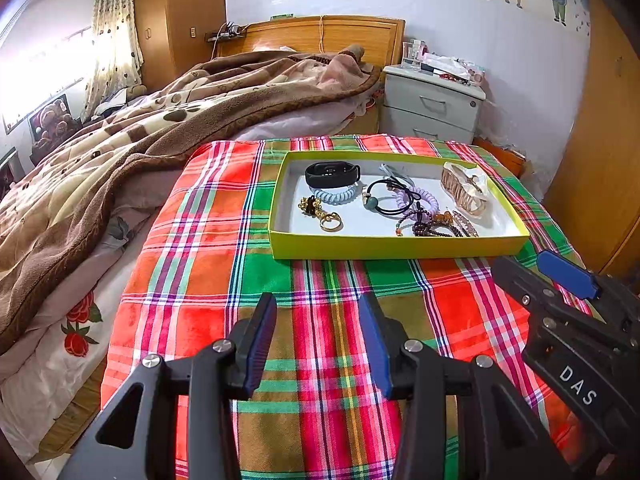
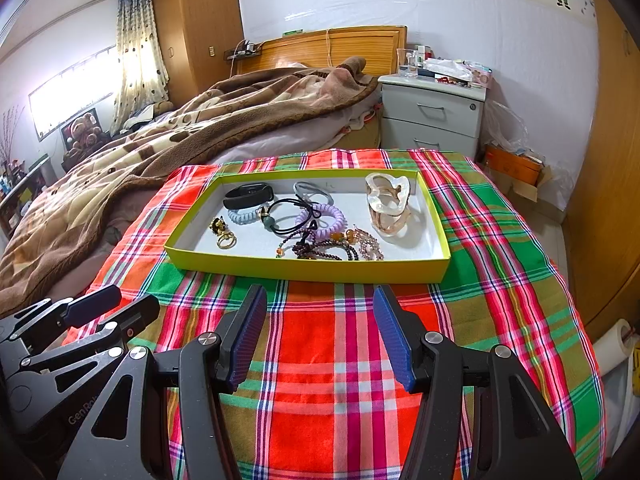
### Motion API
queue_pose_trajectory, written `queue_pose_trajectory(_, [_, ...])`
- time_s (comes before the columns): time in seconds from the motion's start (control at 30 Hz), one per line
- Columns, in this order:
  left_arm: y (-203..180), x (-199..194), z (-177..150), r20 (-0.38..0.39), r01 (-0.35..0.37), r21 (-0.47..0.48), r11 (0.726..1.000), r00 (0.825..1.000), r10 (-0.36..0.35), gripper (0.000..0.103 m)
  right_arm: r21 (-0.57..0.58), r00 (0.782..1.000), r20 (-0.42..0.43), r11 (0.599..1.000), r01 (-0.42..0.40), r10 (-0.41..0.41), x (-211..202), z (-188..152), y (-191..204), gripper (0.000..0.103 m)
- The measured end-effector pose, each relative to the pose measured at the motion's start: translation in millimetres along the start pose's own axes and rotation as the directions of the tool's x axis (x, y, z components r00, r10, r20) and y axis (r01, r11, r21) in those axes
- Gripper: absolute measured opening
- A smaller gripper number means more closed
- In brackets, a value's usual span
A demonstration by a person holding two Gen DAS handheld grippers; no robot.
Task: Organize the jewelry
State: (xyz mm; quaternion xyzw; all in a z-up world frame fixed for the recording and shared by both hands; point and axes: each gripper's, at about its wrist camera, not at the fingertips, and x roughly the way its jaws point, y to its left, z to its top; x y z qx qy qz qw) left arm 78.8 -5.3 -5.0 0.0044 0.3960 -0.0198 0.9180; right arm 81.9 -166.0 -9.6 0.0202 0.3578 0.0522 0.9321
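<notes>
Both tools hover over a red, green and ochre plaid cloth point(image 2: 320, 360) spread on a table beside a bed covered by a brown patterned blanket point(image 1: 120, 140). The left gripper point(image 1: 316, 344) holds its blue-padded jaws apart and grips nothing; just to its right, the right gripper point(image 2: 318, 336) is likewise spread and empty. The jewelry lies at the far side of the cloth in a shallow yellow-green cardboard tray point(image 2: 304, 270) with a white floor. From left to right the tray holds a black fitness band point(image 2: 248, 194) at the far left, a pale blue spiral hair tie point(image 2: 244, 216) just near of it, a gold key ring with a dark charm point(image 2: 224, 234), a black elastic cord with a teal bead point(image 2: 280, 218), a lilac spiral hair tie point(image 2: 324, 218), dark purple beaded bracelets point(image 2: 324, 250) with amber beads, and a translucent beige claw hair clip point(image 2: 386, 206) at the right. The centre pieces overlap and appear tangled. Judged from this layout, a pick in the centre may lift several strands at once, since cord, coil and beads cross each other. The light tray may slide or tip if a gripper catches its low wall, and the thin gold ring may slip from the wide pads.
</notes>
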Motion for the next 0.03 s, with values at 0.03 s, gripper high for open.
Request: queue_pose_trajectory(0.03, [0.1,-0.2,-0.1,-0.001,-0.002,0.000,1.000,1.000,0.002,0.044,0.000,1.000,0.000,1.000,0.000,0.000,0.0,0.0,-0.1,0.056])
